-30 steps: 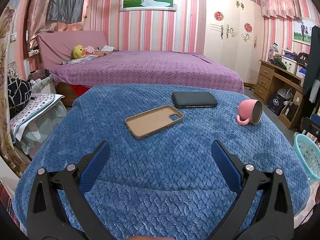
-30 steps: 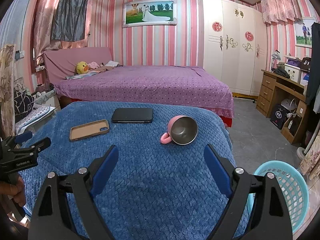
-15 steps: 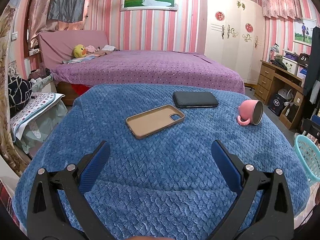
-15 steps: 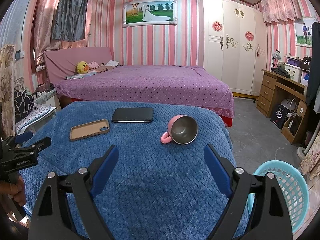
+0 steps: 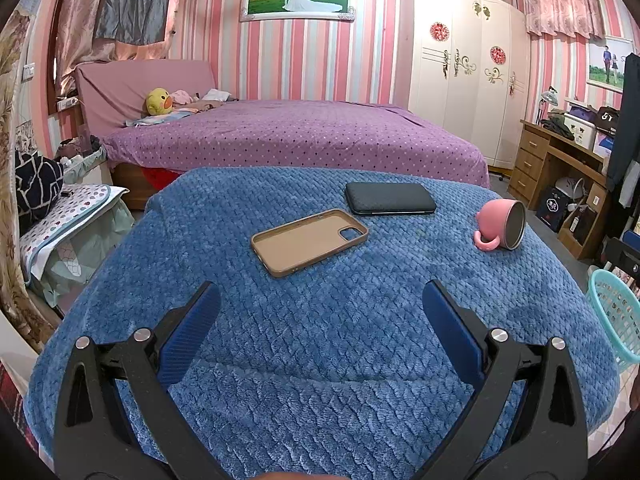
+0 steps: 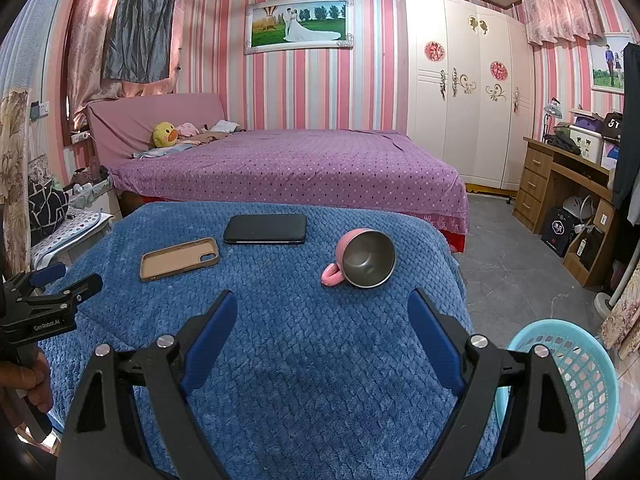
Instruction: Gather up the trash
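Note:
On a blue quilted blanket (image 5: 320,332) (image 6: 304,352) lie a tan phone case (image 5: 309,241) (image 6: 179,258), a black phone (image 5: 390,198) (image 6: 265,229) and a pink mug (image 5: 502,229) (image 6: 362,259) tipped on its side. My left gripper (image 5: 320,300) hovers open above the near part of the blanket, short of the case, with nothing between its blue pads. My right gripper (image 6: 322,306) is open too, in front of the mug and apart from it. In the right wrist view the left gripper (image 6: 60,280) shows at the left edge, held by a hand (image 6: 24,380).
A light blue plastic basket (image 6: 576,376) (image 5: 612,312) stands on the floor to the right of the blanket. Behind is a purple bed (image 5: 296,136), a white wardrobe (image 6: 464,92) and a wooden desk (image 6: 560,188) at the right. A padded stand (image 5: 64,220) sits at the left.

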`<state>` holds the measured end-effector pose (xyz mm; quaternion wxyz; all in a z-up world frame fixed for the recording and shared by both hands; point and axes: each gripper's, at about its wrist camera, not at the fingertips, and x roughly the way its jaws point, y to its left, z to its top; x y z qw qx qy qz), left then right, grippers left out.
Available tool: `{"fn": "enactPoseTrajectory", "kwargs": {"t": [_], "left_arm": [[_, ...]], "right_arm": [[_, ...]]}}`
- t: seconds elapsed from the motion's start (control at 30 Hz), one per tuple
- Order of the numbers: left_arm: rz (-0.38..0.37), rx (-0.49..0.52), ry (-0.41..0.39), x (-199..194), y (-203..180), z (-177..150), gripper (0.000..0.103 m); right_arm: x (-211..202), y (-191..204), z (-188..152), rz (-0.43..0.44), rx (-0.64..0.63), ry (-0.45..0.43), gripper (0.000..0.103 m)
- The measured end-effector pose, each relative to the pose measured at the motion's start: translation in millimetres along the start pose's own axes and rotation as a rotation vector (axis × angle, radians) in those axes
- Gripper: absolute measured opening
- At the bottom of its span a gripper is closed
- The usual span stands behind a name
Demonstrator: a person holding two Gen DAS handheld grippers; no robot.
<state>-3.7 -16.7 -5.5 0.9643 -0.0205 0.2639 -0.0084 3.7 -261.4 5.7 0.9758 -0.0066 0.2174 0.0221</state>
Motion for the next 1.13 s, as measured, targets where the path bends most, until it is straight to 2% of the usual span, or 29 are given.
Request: {"fn": "enactPoseTrajectory", "kwargs": {"t": [0.8,1.13], "left_arm": [[-0.004,0.008,-0.020,-3.5,-1.4,3.0,0.098],[-0.023,-0.019,-0.003,-2.1,2.7,4.2,0.098]], "right_arm": [[-0.2,0.5,-1.6,0.003,-0.003,0.002,0.086],[-0.4,1.3,-2.8,0.008,-0.006,0.004,0.086]]}}
